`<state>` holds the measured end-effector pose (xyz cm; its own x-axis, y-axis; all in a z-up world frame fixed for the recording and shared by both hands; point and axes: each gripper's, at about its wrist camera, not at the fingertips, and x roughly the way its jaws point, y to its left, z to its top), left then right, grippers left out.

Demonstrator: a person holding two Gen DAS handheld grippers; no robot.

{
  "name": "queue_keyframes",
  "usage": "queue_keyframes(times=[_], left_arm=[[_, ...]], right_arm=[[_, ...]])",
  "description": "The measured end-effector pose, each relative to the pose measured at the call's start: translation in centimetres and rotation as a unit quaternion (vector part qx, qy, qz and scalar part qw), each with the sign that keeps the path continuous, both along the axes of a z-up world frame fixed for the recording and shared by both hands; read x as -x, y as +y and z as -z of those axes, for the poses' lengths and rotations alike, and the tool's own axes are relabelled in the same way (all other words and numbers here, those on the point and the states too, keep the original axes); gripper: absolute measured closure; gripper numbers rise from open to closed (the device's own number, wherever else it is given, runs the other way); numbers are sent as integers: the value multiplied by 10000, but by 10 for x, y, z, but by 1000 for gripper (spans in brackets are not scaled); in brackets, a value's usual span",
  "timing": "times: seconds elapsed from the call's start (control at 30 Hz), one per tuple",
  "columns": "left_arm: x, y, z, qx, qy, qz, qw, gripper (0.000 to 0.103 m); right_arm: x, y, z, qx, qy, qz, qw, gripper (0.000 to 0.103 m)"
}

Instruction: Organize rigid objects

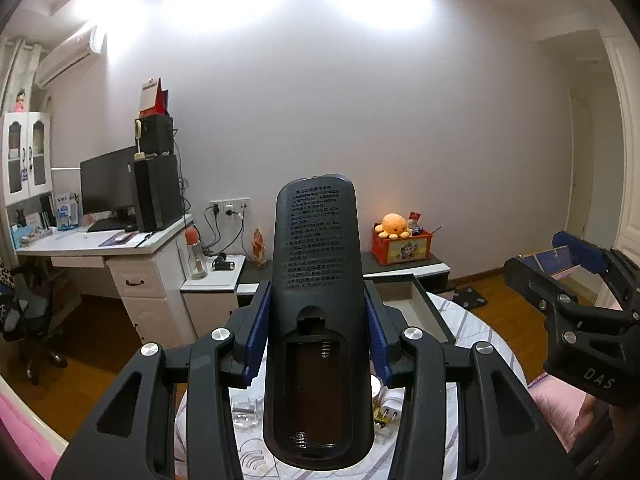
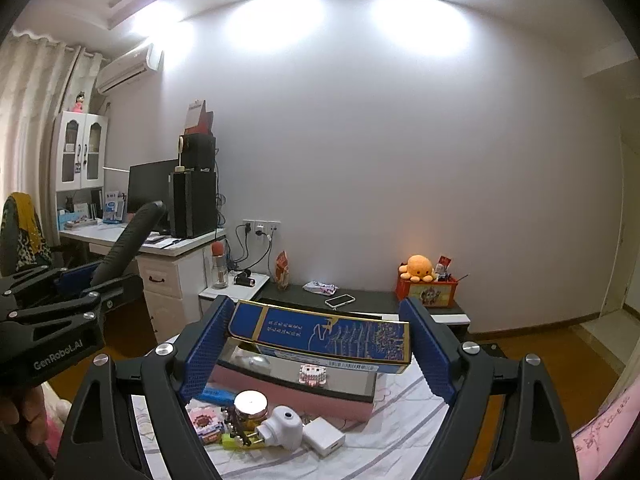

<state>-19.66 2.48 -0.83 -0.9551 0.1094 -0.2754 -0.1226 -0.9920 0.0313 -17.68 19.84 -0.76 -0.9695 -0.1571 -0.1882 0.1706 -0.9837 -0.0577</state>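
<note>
The remote control (image 1: 318, 320) hides most of the table (image 1: 460, 316) behind it, and its printed text is too small to read. A clear plastic piece (image 1: 246, 412) and a white plug (image 1: 390, 410) show only in part beside it. In the right wrist view, the blue box (image 2: 324, 338) covers the far side of the open pink box (image 2: 296, 390). The writing on the blue box is too small to make out.
</note>
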Motion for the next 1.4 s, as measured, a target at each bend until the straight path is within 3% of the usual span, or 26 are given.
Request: queue_keyframes(times=[0.33,0.7,1.03,1.23,1.4], left_arm=[[23,3,-6,34,80,33,10000,59],[92,19,10,242,-237,117,9994,59],[184,33,73,243,-1179,276,9923,59],[234,58,138,341,-2078,447,9766,59],[244,71,165,570,-2389,524,9679,59]], right_arm=[[20,-5,-8,-57,60,-42,10000,18],[76,1,10,-24,-279,-31,9996,18],[168,9,73,33,-1230,-10,9924,18],[206,14,118,11,-1900,-34,9818,18],[220,15,143,-39,-2283,-21,9736,17]])
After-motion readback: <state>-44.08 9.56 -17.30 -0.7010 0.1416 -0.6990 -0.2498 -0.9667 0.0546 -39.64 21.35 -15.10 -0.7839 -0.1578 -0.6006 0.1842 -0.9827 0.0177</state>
